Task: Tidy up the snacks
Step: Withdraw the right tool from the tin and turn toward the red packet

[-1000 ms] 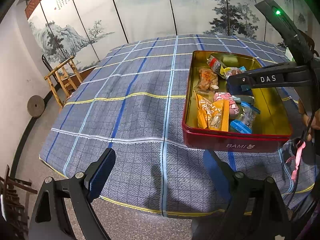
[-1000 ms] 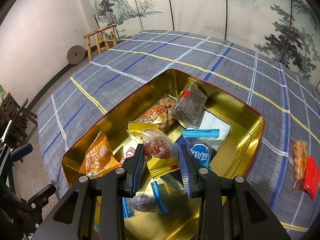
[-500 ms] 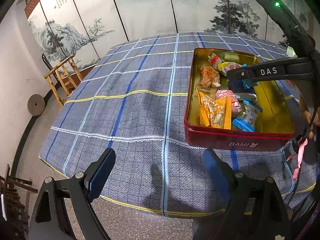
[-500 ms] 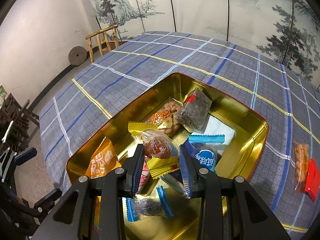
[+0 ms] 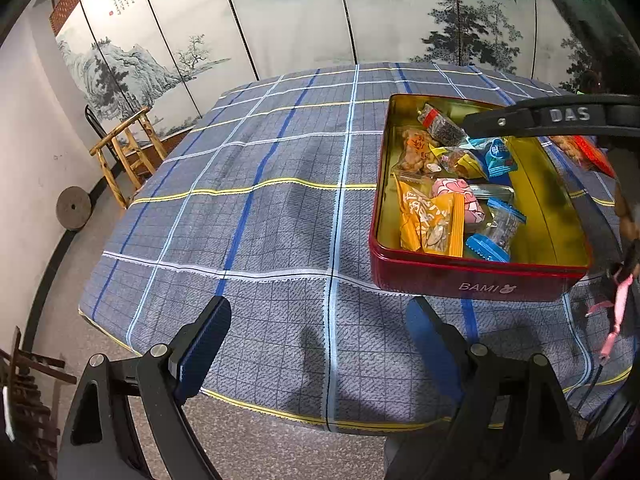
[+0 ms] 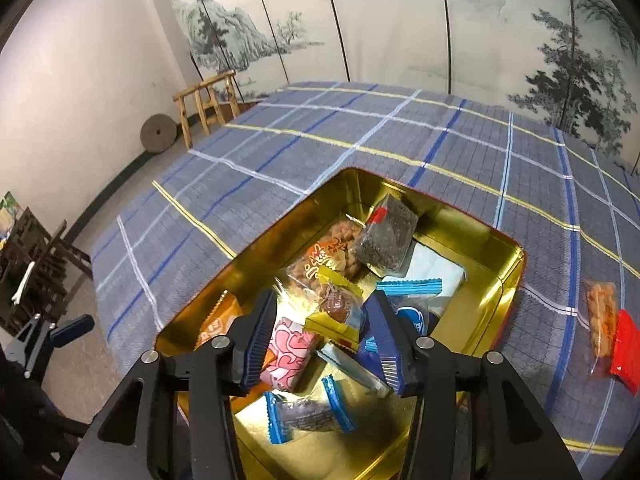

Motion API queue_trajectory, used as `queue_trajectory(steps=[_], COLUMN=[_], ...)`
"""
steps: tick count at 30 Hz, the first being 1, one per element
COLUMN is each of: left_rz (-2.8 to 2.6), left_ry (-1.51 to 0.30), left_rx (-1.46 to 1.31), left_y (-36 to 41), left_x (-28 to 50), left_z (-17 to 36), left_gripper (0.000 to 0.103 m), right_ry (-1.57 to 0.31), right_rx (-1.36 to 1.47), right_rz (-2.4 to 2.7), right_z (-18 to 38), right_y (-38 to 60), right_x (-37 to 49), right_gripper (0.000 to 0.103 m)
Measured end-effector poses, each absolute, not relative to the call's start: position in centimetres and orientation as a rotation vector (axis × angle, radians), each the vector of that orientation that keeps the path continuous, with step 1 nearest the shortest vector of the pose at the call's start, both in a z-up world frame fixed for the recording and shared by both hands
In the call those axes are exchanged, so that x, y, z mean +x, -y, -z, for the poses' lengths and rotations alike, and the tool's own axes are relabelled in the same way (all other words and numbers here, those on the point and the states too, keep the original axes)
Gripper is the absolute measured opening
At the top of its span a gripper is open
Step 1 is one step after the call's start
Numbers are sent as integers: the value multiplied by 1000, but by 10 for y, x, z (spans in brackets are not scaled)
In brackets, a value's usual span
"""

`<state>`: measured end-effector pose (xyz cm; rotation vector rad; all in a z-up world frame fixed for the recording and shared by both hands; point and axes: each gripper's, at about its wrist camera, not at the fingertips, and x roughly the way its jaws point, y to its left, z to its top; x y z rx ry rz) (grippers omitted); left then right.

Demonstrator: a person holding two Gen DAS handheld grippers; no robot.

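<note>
Left wrist view first: the left gripper point(image 5: 316, 344) hangs over bare checked tablecloth point(image 5: 256, 216), jaws spread wide with nothing between them. The red tin point(image 5: 472, 280) sits ahead and off to its right, stocked with wrapped snacks. Across the tin's far end reaches the right tool's dark arm, marked DAS. Beyond the tin's right wall, a red-and-orange packet point(image 5: 580, 152) lies on the cloth, partly hidden behind that arm.

Now the right wrist view. The right gripper point(image 6: 320, 328) is over the tin's gold interior, jaws opening, and the yellow-wrapped candy point(image 6: 336, 308) sits between them. Whether the pads press it any longer I can't tell; it looks to be going free onto the heap, just above the pink-patterned packet point(image 6: 288, 352). So that one reads as delivered.

The relation that counts next: the red-and-orange packet point(image 6: 608, 328) lies outside the tin, off to the right of this gripper, well apart. Its long axis runs roughly away from the camera, about in line with the fingers. The right hand is clearly nearer; the left one has the whole tin in its way.
</note>
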<state>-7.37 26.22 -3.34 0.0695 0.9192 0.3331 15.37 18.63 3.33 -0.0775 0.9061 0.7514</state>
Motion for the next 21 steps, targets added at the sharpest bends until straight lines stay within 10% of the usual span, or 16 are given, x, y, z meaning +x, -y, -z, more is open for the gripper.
queue_trajectory(steps=[21], left_rz=[-334], left_ry=[-911], left_rx=[145], left_y=[-232], left_x=[-69], left_z=[18], left_gripper=[89], right_ry=[-845], right_rx=[5], right_rz=[-671], right_z=[-30], right_y=[-89], right_x=[122], right_gripper=[71])
